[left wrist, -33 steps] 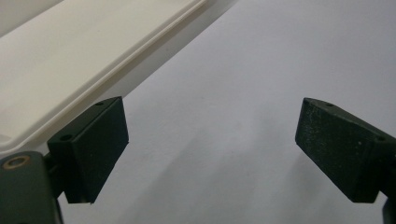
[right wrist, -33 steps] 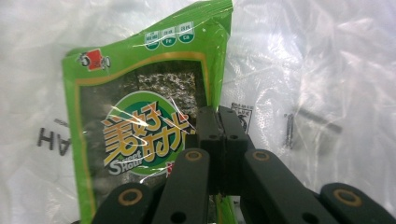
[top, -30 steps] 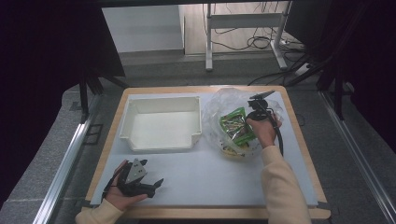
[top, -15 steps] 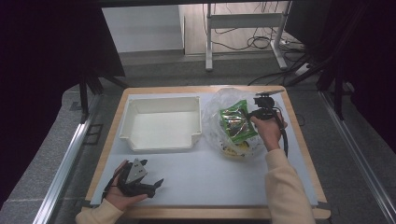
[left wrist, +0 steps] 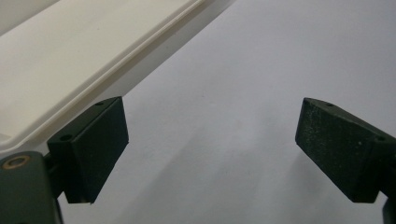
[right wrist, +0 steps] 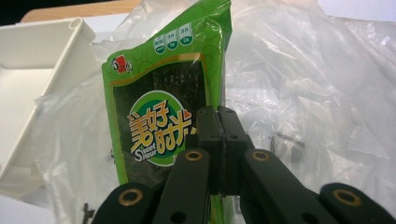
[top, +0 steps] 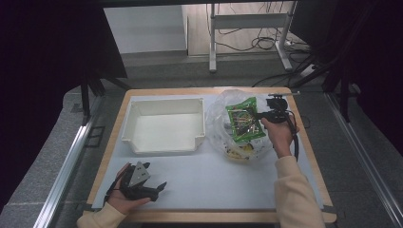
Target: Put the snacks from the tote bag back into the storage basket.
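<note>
One green snack packet (right wrist: 163, 126) up in the air now, pinched at its edge by the right gripper (right wrist: 219, 135); jaws pressed tight on it. Higher than a second ago; back then lower down among the other snacks in the clear plastic bag (top: 240, 126); now lifted up and turned flat to face the camera above. Hangs over the bag, just beside the white plastic bin (top: 164, 126), not yet over it. Means the grab worked; probably next a short trip to the left and a drop into the bin, which has nothing in it so far. More snacks left in the bag for later. Left gripper (top: 142, 187) down near the front edge of the table (top: 214, 175); same spot as before; jaws spread wide, holding nothing.
</note>
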The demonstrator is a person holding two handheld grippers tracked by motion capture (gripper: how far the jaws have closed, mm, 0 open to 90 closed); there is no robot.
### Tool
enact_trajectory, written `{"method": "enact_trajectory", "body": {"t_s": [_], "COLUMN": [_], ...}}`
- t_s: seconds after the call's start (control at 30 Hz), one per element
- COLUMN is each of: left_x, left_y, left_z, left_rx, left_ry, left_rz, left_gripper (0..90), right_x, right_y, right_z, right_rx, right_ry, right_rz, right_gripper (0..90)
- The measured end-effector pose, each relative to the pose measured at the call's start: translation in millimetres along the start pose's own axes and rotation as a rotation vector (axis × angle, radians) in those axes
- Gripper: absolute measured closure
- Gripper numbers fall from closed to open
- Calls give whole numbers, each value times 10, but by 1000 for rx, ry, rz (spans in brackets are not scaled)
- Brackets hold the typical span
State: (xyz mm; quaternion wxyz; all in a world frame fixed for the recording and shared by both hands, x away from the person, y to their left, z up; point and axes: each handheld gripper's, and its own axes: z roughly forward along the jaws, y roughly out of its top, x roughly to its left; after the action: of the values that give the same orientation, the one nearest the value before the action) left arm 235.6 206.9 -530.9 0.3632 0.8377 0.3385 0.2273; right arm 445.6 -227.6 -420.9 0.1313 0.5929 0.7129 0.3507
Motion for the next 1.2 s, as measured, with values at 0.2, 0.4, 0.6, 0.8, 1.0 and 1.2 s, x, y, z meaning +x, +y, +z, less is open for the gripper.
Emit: {"method": "enact_trajectory", "body": {"t_s": [0.2,0.4,0.6,0.8,1.0,1.2], "left_x": [-4,-6,-7,-4,-3,-3], "left_y": [0,0,0,0,0,0], "left_z": [1,4,4,0,0,0], "left_rx": [-1,0,1,-1,-1,-1], "left_ry": [2,1,2,2,3,3], "left_rz": [0,2,2,0,0,0], "left_gripper": [94,94,94,95,95,94], "right_x": [3,-7,7,26,29,27], "right_y": [7,14,35,47,60,73], "right_z": [-35,-76,-147,-211,-247,-314], "right_rx": [-23,-42,-74,-98,-114,-143], "right_ry": [2,14,34,57,68,71], "right_rz": [5,13,13,13,15,16], "right_gripper": [896,896,896,896,896,896]}}
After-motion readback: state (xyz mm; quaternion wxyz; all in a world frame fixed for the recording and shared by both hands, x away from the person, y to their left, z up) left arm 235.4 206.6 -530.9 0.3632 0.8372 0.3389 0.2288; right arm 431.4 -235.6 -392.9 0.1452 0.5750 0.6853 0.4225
